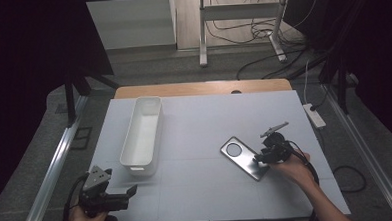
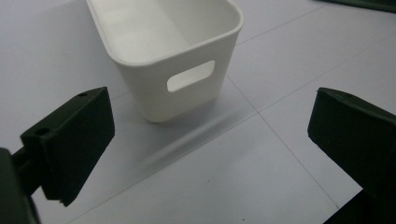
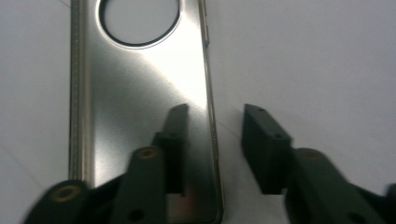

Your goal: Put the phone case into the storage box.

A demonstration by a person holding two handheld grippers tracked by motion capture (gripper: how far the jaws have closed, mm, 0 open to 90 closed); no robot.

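the left gripper (image 1: pixel 121 196) hovers wide open at the near left of the surface (image 1: pixel 199 125). the right gripper (image 1: pixel 262 157), jaws narrowed, straddles one long edge of one metal plate (image 1: pixel 243 157) lying flat, long axis diagonal, round hole pointing far-left. farther left, one white bin (image 1: pixel 142 134) runs lengthwise away.

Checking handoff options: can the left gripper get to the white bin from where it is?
Probably yes. The left gripper sits open near the table's front edge, and the white bin lies just ahead of it with bare table between. Its handle cutout faces the jaws.
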